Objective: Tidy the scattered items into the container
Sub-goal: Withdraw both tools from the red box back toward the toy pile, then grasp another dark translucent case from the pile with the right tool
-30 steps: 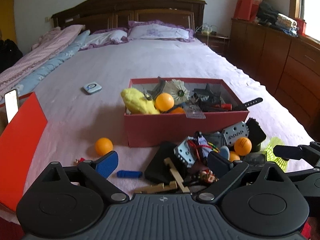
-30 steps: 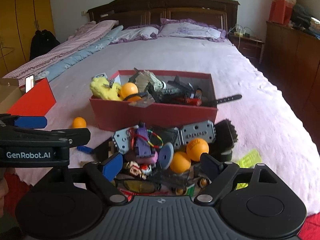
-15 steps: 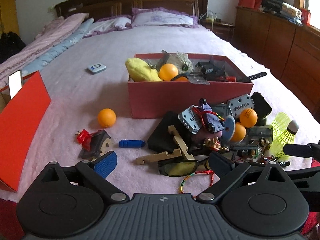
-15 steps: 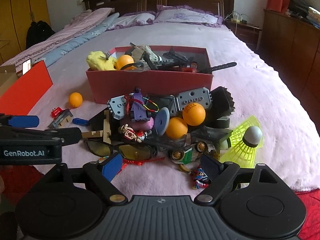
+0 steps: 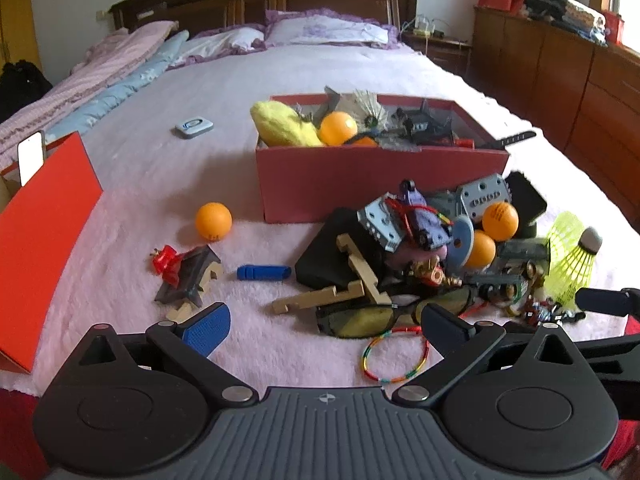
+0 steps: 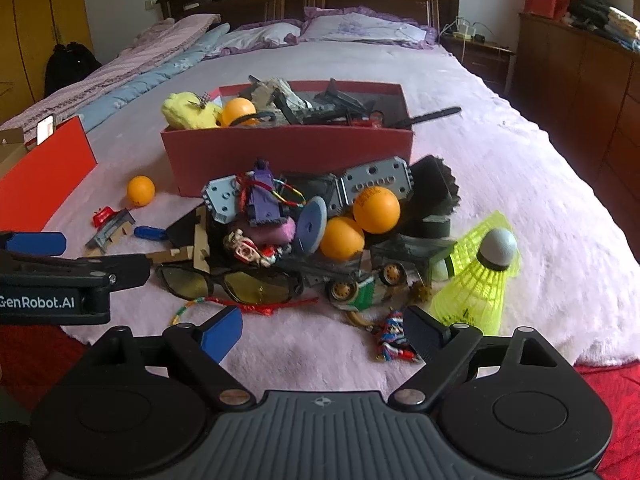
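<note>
blue-padded jaws of the left gripper [image 5: 324, 330] stand wide apart, holding nothing, above a striped bracelet [image 5: 394, 356] and sunglasses [image 5: 372, 318]. the right gripper [image 6: 322, 330] is equally spread and empty beside a yellow shuttlecock [image 6: 478, 280]. scattered toys lie before the red box [image 6: 286, 156] on the bed [image 5: 160, 200].

Half-filled red box [image 5: 380, 184] on the bed, jumbled toy pile [image 6: 320, 232] just before it.
</note>
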{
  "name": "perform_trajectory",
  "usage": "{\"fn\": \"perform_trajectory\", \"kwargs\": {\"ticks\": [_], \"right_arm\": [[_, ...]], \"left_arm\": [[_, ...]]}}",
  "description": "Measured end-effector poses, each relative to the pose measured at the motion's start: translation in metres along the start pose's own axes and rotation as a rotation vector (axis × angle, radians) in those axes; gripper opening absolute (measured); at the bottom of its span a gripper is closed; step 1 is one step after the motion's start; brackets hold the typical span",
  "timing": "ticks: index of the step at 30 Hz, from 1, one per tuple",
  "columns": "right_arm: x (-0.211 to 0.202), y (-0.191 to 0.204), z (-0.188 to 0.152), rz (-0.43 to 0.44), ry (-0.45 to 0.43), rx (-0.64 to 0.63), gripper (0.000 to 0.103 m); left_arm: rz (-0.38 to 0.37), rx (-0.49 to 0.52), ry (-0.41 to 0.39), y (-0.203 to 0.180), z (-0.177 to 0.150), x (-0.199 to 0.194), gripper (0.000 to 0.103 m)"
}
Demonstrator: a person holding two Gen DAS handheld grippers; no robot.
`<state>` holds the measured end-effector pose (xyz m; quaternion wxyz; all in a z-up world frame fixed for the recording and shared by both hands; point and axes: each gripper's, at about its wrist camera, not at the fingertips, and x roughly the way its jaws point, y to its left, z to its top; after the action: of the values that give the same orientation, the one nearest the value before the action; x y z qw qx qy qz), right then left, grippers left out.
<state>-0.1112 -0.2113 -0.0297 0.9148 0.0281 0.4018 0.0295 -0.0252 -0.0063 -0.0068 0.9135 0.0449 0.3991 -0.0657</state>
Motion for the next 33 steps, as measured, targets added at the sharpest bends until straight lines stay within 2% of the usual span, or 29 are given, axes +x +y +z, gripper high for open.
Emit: {"fn": "perform_trajectory", "kwargs": {"ticks": [8, 13, 22, 29, 33], "right_arm": [[0.006, -0.009, -0.01, -0.023, 0.013, 0.031, 0.089], [0.008, -0.013, -0.009, -0.028, -0.012, 0.071, 0.089], [0.035, -0.01, 0.023, 0.012, -0.061, 0.156, 0.089], [0.072, 0.002, 0.037, -0.041, -0.038, 0.121, 0.089], [0.083, 0.002, 0.036, -0.04, -0.007, 0.118, 0.088]], "left_arm": [[0.014, 0.006, 0.043, 0.002, -0.01, 0.011, 0.102], [0.017, 0.003, 0.061, 0.004, -0.015, 0.016, 0.102], [0.032, -0.014, 0.083, 0.013, -0.02, 0.023, 0.102], [0.032, -0.04, 0.094, 0.023, -0.023, 0.027, 0.102], [0.032, -0.058, 0.102, 0.028, -0.024, 0.03, 0.102]]}}
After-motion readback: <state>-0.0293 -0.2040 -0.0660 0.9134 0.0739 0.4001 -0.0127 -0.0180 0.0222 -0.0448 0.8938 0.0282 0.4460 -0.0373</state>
